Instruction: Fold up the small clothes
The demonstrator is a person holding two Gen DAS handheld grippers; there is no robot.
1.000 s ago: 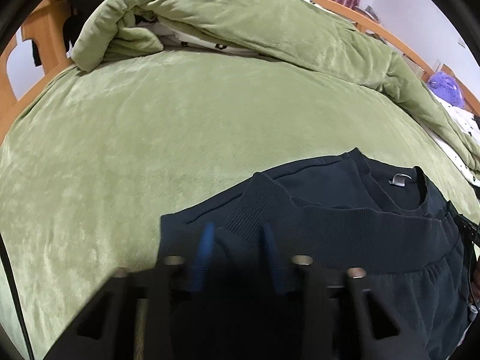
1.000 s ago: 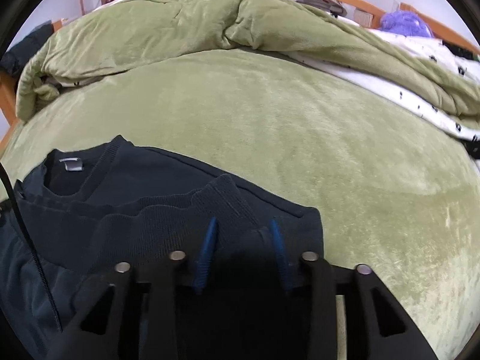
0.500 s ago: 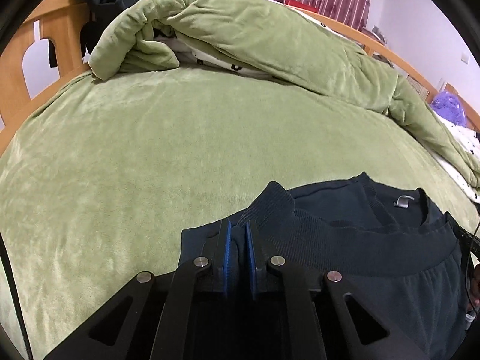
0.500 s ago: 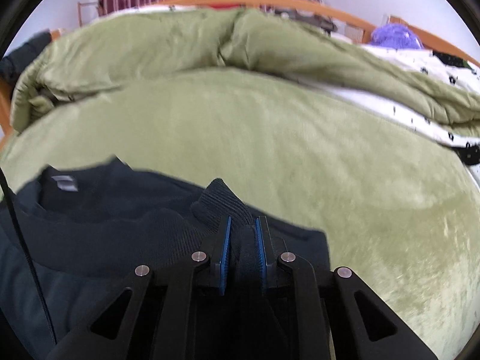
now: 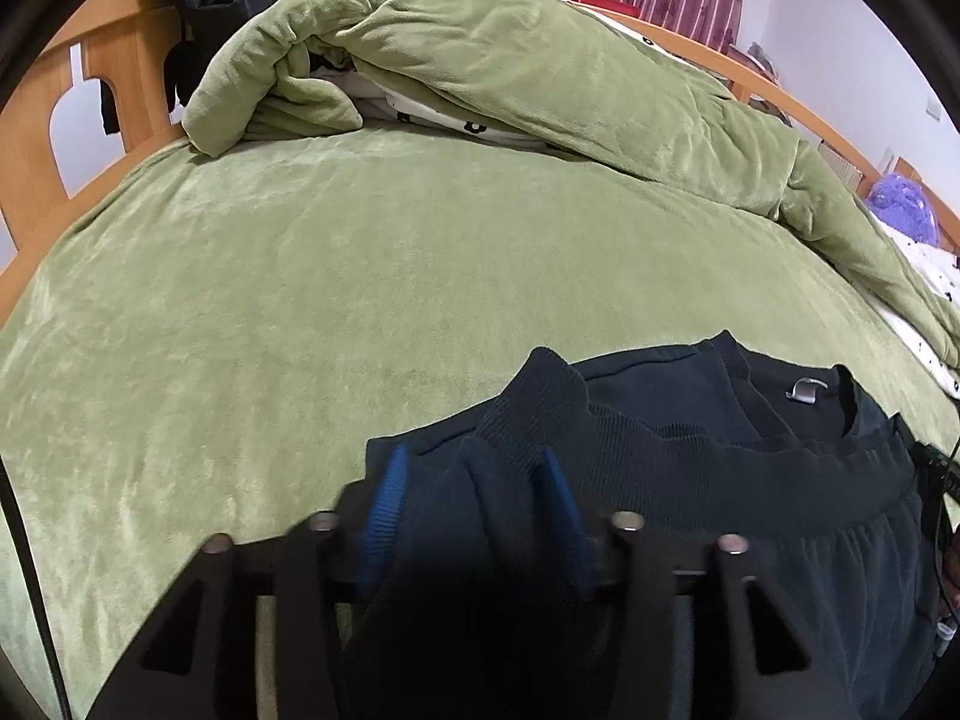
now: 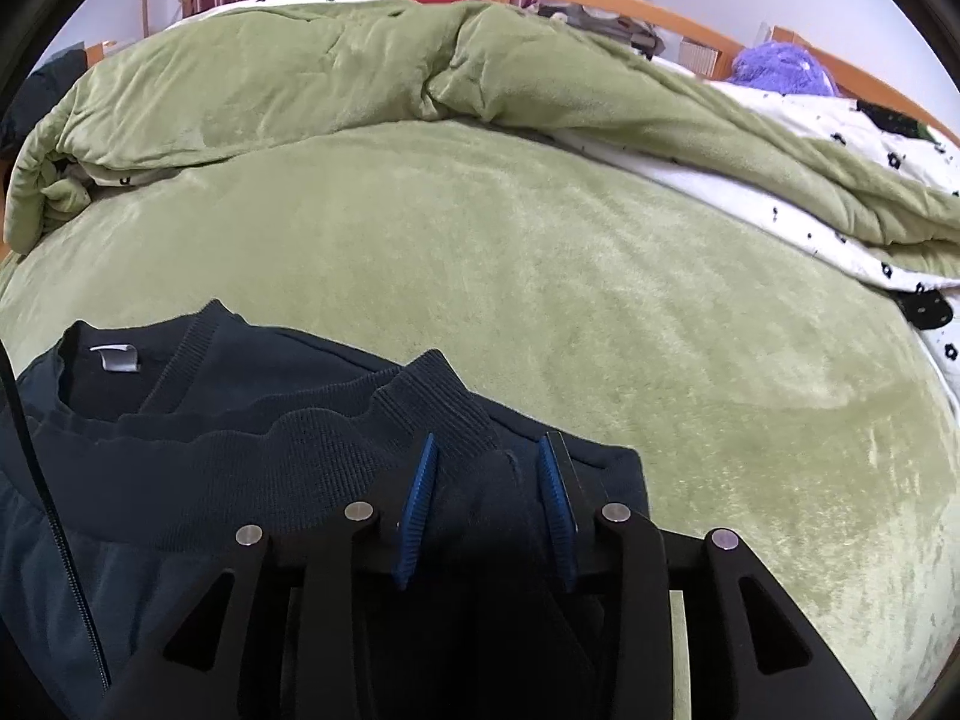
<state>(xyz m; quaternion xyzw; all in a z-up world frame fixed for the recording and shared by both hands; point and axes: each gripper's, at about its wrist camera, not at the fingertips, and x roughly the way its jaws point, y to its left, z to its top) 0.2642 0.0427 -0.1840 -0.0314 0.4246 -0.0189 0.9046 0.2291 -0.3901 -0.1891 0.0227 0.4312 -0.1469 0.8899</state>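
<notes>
A dark navy sweatshirt [image 5: 750, 480] lies on the green bed cover, its ribbed hem folded up over the collar with the grey neck label [image 5: 807, 389]. My left gripper [image 5: 474, 486] is open, its blue pads either side of the hem's left corner. In the right wrist view the sweatshirt [image 6: 198, 432] fills the lower left. My right gripper [image 6: 487, 480] is open too, pads astride the hem's right corner, cloth lying loose between them.
The green plush bed cover [image 5: 360, 300] spreads ahead. A rolled green duvet [image 5: 510, 60] lies across the far side, white dotted lining showing [image 6: 810, 222]. A wooden bed frame [image 5: 54, 114] stands at left. A purple object [image 6: 780, 69] sits far right.
One second ago both grippers were open, then shut on the hem corners half a second ago. Both have now opened again, and the hem lies over the collar.
</notes>
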